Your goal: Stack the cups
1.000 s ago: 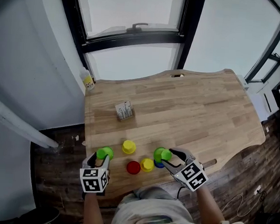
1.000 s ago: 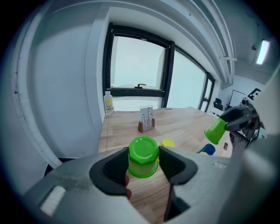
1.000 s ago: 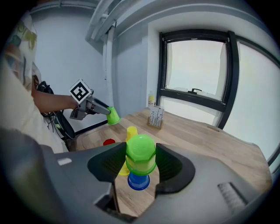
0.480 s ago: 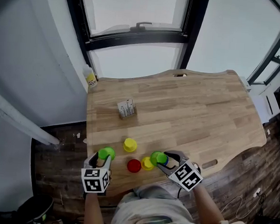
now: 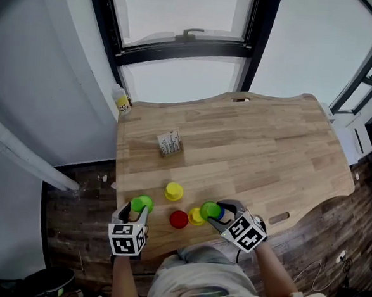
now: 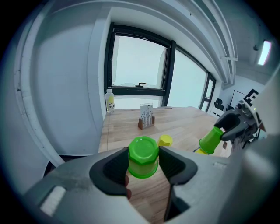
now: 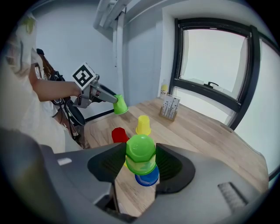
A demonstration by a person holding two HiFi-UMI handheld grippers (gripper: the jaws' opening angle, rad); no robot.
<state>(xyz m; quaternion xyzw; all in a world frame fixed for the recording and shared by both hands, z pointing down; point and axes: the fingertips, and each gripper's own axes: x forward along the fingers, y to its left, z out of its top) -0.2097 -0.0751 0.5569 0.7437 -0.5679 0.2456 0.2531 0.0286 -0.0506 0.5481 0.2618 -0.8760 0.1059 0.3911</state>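
My left gripper (image 5: 138, 209) is shut on an upside-down green cup (image 6: 143, 156), held above the table's near left corner. My right gripper (image 5: 212, 212) is shut on a second upside-down green cup (image 7: 141, 154). That cup hangs right over a blue cup (image 7: 148, 177); whether they touch I cannot tell. Between the grippers on the table stand a red cup (image 5: 178, 220), a yellow cup (image 5: 173, 191) and another yellow cup (image 5: 196, 216) close beside the right gripper's green one.
The wooden table (image 5: 262, 150) stretches away toward the window. A small card holder (image 5: 170, 143) stands at its left middle, and a small bottle (image 5: 120, 103) sits on the sill past the far left corner. The table's near edge lies just below the cups.
My right gripper has sunk a little and shifted left with its green cup, closer onto the blue cup. The left gripper and its cup have stayed put.
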